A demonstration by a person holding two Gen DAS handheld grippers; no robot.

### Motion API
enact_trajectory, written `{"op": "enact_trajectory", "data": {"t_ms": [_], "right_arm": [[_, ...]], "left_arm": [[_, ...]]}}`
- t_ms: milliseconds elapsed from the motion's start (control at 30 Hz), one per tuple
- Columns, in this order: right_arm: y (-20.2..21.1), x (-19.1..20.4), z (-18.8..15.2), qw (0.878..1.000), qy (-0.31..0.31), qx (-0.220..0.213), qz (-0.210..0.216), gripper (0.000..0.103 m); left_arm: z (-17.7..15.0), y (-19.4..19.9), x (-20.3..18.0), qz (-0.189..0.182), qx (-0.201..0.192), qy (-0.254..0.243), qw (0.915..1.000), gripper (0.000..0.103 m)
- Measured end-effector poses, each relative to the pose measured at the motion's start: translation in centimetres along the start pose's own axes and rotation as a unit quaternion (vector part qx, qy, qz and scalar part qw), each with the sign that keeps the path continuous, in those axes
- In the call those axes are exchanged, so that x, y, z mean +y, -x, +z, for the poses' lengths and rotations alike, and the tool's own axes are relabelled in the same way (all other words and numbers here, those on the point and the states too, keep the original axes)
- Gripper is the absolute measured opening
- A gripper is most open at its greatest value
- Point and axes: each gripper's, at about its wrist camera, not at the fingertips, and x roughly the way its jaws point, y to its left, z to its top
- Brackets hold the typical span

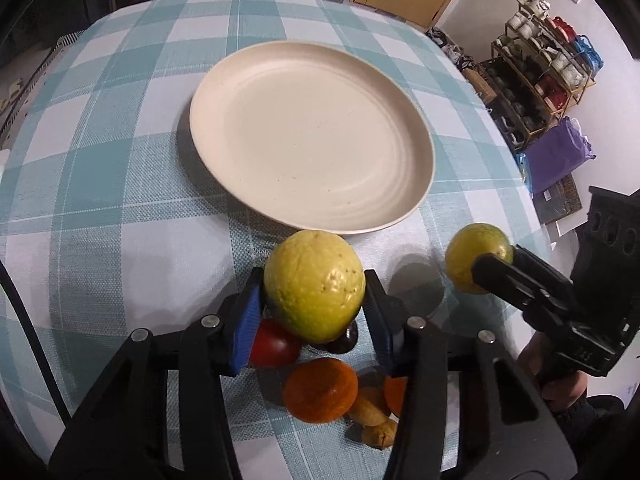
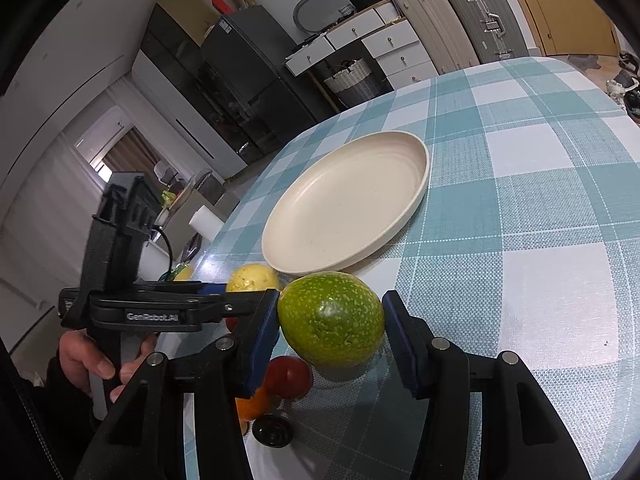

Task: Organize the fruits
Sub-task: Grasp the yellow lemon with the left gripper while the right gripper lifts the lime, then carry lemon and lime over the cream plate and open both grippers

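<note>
Lettering "GenRobot.AI" reads along the side of the left gripper (image 2: pixel 256 300) in the right wrist view. A dark box on top of the far cabinets carries the digits "30"; nothing else is legible.

Left wrist view only: an orange fruit (image 1: pixel 320 390), tan knobbly pieces (image 1: pixel 372 414) and a dark round fruit (image 1: pixel 347 341) lying on the bench (image 1: pixel 120 220) under the fingers (image 1: pixel 249 318); a rack of cups by the wall. Right wrist view only: a black fridge, drawers, suitcases, and a hand (image 2: pixel 100 360) around the left gripper's handle.

Left gripper: fingers partly closed, blue pads pressed on both sides of the yellow fruit (image 1: pixel 314 285), held above the bench just short of the cream plate (image 1: pixel 312 136). A red fruit (image 1: pixel 276 346) sits beneath it.

Right gripper (image 2: pixel 331 334): fingers partly closed, pads clamped on the green speckled fruit (image 2: pixel 331 320), just beside the yellow one, near the plate rim. The plate holds no fruit.
</note>
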Motion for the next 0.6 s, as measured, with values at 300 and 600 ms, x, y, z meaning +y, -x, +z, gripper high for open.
{"op": "enact_trajectory", "data": {"t_ms": [300,600], "right_arm": [[-0.1,0.9,1.0,1.000,0.008,-0.005,-0.006,0.053],[-0.4,2.4,3.9,0.999,0.037,-0.021,-0.013,0.053]], "left_arm": [[0.9,2.5,-0.2,-0.025,-0.029,-0.007,0.9993,0.045],[3.9,4.0,-0.8,-0.044,-0.056,-0.021,0.9973,0.045]]}}
